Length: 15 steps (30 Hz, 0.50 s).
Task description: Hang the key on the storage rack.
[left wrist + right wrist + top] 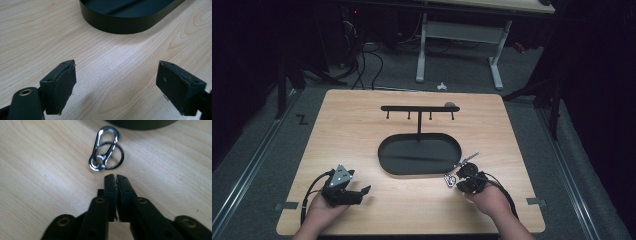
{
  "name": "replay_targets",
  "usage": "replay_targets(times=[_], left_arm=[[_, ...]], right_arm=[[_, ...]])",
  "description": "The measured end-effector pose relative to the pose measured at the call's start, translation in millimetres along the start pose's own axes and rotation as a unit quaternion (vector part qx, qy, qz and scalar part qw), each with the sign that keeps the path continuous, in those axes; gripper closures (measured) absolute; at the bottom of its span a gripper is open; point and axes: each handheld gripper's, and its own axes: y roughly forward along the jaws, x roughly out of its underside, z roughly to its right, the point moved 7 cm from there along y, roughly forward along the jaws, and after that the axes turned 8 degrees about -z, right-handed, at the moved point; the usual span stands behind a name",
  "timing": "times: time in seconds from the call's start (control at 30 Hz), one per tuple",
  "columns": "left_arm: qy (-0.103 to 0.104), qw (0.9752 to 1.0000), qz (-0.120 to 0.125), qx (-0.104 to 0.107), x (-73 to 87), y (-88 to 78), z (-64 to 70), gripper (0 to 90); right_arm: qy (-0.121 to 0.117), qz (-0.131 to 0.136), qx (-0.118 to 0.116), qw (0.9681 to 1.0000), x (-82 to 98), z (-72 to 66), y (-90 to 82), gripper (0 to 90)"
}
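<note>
right gripper (115, 177): jaws pressed together, nothing between them, tips on the table just short of the clip. In the high view it sits at near right (462, 181).
left gripper (116, 75): jaws spread wide, only bare wood between them; resting near left of the table (362, 191), well apart from the clip.
clip (103, 148): silver snap clip with a dark ring (117, 157) through its lower end, lying flat on the table (352, 140), just ahead of the right jaws and just outside the tray's near right rim.
tray (384, 150): black oval, mid-table, looks empty.
rack (419, 108): T-shaped stand rising from the tray's far side, four small hooks under the bar, none carrying anything as far as I can see.
progress: my read is hang clip on a hook. Not gripped, not lifted. Left: open right jaws, pinch clip or ring, carry to rack, hook it.
</note>
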Motion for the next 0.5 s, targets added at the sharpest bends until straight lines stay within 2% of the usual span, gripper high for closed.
replay_targets(times=[0.03,0.07,0.13,0.23,0.37,0.43,0.5], left_arm=[[0.000,1.0000,0.000,0.000,0.0,0.0,0.0,17.0],[0.000,1.0000,0.000,0.000,-0.1,-0.2,0.1,17.0],[0.000,1.0000,0.000,0.000,0.0,-0.2,0.0,17.0],[0.000,1.0000,0.000,0.000,0.1,-0.3,0.0,17.0],[0.000,1.0000,0.000,-0.001,0.3,-0.8,-0.6,17.1],[-0.001,1.0000,0.001,0.000,0.3,-1.4,-1.6,17.1],[-0.002,1.0000,0.002,-0.001,0.3,-1.5,-2.1,17.1]], right_arm=[[0.000,0.000,0.000,1.0000,0.0,0.0,0.0,82.9],[0.008,0.007,-0.008,0.9999,-3.7,-0.8,-1.6,74.5],[0.014,0.019,-0.010,0.9997,-8.9,-1.0,-2.5,65.0],[0.026,0.029,-0.015,0.9991,-17.4,-2.3,-3.2,55.9],[0.024,0.023,-0.011,0.9994,-23.8,-1.5,0.6,54.3],[0.023,0.008,-0.019,0.9995,-26.1,-1.4,7.9,51.8],[0.017,-0.001,-0.029,0.9994,-26.5,-3.8,11.1,54.1]])
